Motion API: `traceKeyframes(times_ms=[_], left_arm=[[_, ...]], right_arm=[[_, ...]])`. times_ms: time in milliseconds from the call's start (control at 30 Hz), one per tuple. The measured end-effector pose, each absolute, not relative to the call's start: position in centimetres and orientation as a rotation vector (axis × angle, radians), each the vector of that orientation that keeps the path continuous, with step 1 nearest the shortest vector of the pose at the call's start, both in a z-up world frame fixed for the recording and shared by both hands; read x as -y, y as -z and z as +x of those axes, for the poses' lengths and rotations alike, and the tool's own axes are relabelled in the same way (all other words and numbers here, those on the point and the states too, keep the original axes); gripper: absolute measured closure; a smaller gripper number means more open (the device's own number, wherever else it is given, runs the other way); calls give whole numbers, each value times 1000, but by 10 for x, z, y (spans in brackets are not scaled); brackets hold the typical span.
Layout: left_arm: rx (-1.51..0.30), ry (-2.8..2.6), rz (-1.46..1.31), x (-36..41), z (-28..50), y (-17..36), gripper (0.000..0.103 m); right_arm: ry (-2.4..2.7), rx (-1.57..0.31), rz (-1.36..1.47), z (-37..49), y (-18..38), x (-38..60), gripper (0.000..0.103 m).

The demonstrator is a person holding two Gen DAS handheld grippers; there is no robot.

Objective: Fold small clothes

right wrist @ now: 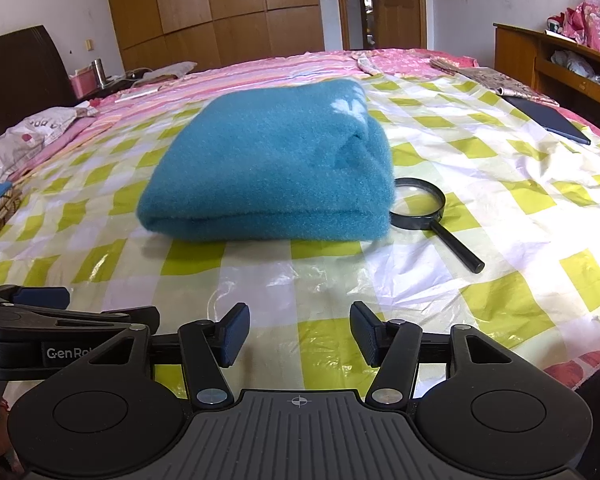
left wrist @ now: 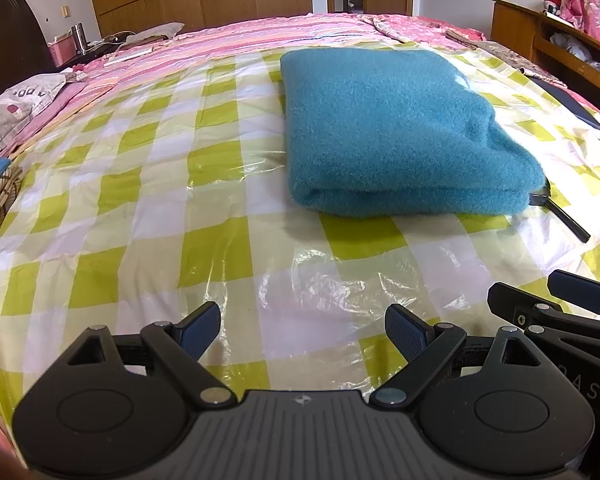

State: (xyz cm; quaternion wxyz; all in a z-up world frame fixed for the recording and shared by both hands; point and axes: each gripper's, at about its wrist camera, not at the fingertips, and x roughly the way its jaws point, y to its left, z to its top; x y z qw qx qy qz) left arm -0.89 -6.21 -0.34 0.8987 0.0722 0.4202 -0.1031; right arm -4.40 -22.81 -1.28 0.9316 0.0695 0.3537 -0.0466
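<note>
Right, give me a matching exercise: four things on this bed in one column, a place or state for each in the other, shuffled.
Things:
1. teal garment
2. magnifying glass
3. dark tablet
4. right gripper

Descriptions:
A. open, holding nothing
B. folded on the checked plastic sheet
C. flat near the bed's far right edge
D. lens tucked against the garment's right edge

Pairs: 1-B, 2-D, 3-C, 4-A

fuzzy teal garment (right wrist: 268, 168) lies folded flat on checkered sheet (right wrist: 500, 208).
</note>
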Motion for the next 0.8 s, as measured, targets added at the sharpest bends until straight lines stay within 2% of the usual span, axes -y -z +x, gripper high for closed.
traceKeyframes(times_ms=[800], left_arm=[[-856, 182, 181, 65, -13, 4, 9]], right_arm=[[111, -724, 129, -46, 14, 226, 46]])
